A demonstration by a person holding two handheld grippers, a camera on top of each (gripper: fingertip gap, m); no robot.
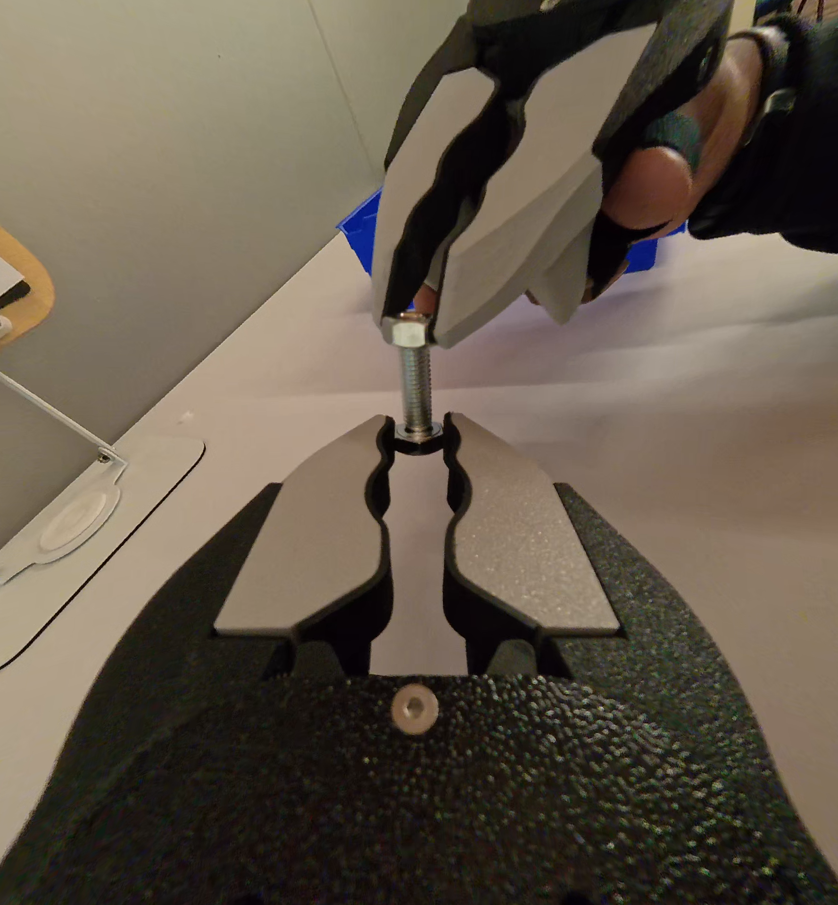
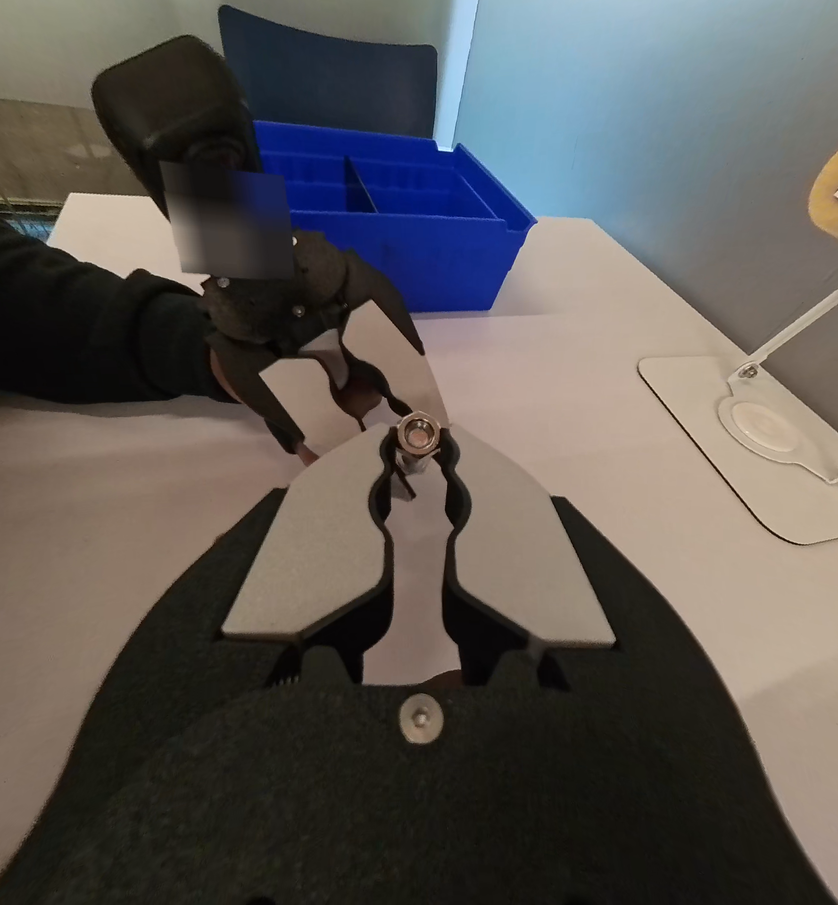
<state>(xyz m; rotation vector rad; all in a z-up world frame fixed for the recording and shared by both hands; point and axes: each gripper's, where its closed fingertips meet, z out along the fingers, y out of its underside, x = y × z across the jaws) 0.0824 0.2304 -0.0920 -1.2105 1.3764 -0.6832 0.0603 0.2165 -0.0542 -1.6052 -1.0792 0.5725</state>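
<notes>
left hand-held gripper (image 1: 418, 431): closed on a nut (image 1: 419, 433) at its fingertips, both pads pressing the nut's sides; low over the tabletop (image 1: 652, 440)
right hand-held gripper (image 2: 419, 440): closed on the hex head of a silver bolt (image 1: 413, 387), pads on both sides of the head; comes down from above in the left wrist view
bolt: upright, head up, threaded shank pointing down into the nut; lower end sits in the nut's hole
nut: metal, flat, right under the bolt, between the left fingertips
grippers to each other: tips meet at the bolt, right one above, left one below
hands: gloved hand (image 1: 730, 147) holds the right gripper; dark sleeve (image 2: 64, 313) behind the left one
blue bin (image 2: 407, 235): divided tray at the far edge of the tabletop, behind both grippers
white stand base (image 2: 750, 440): flat plate on the tabletop, to the side, well apart from the bolt
chair (image 2: 328, 83): dark blue back behind the bin
</notes>
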